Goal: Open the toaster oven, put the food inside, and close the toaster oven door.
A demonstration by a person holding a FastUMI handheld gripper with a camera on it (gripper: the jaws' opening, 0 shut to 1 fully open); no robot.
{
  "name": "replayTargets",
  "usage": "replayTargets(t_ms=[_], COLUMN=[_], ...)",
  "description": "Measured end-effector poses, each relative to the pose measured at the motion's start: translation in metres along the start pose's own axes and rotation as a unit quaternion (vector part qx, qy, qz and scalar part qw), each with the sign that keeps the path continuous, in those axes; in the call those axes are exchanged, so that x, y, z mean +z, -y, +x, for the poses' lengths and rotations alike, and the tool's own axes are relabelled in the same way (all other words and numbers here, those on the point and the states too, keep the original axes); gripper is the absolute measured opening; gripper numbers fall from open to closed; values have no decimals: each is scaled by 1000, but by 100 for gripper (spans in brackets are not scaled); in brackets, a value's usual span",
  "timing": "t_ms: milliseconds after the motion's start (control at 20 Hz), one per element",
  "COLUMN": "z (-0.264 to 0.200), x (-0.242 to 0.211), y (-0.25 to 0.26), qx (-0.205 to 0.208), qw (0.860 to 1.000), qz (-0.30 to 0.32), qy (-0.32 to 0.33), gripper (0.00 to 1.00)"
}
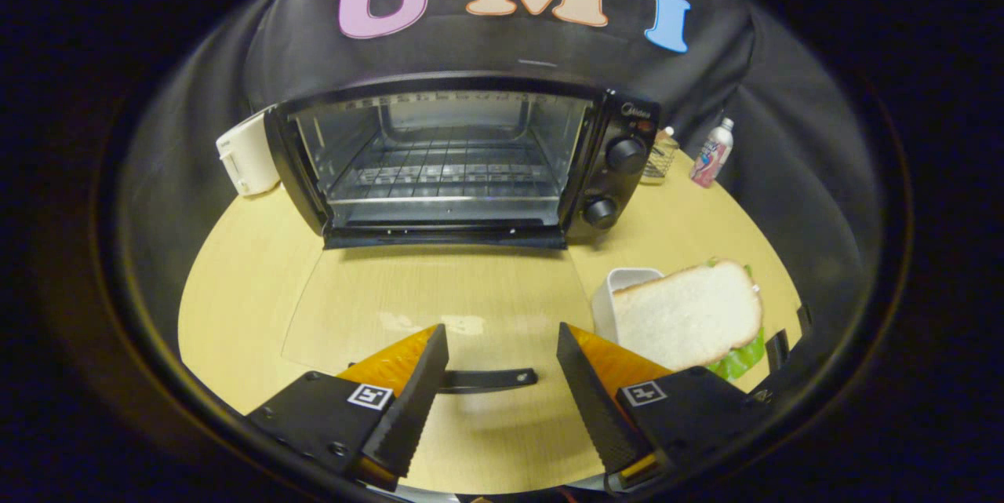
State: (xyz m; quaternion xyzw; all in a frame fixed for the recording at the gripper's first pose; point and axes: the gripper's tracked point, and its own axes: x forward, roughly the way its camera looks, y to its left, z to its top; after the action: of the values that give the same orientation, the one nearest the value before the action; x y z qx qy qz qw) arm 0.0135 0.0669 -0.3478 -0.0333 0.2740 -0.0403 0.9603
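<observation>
The toaster oven (463, 162) stands open at upper centre, its glass door (439, 307) lying flat. The gripper (502, 377) hangs wide and empty above the door handle (486, 380). The sandwich (690, 315) sits lower right on a white dish (620, 291); the fingers should straddle it squarely.

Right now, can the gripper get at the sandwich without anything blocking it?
Probably yes. The gripper is open over the lowered glass door's handle, holding nothing. The sandwich lies on a white dish just beside the right finger, with nothing on top of it.
</observation>
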Motion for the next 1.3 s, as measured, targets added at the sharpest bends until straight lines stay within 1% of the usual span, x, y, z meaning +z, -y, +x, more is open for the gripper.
replayTargets(t_ms=[200, 550, 750, 950, 1100, 1150, 1300], z=[-21, -57, -74, -73, -66, -63, -51], x=[30, 61, 61, 52, 40, 37, 34], y=[39, 137, 197, 248, 270, 271, 257], qx=[-18, -68, -97, -116, -112, -101, -42], qw=[999, 995, 991, 987, 987, 988, 986], qz=[26, 60, 75, 90, 100, 107, 153], qy=[22, 50, 54, 61, 50, 49, 57], gripper=[90, 90, 90, 90, 90, 90, 90])
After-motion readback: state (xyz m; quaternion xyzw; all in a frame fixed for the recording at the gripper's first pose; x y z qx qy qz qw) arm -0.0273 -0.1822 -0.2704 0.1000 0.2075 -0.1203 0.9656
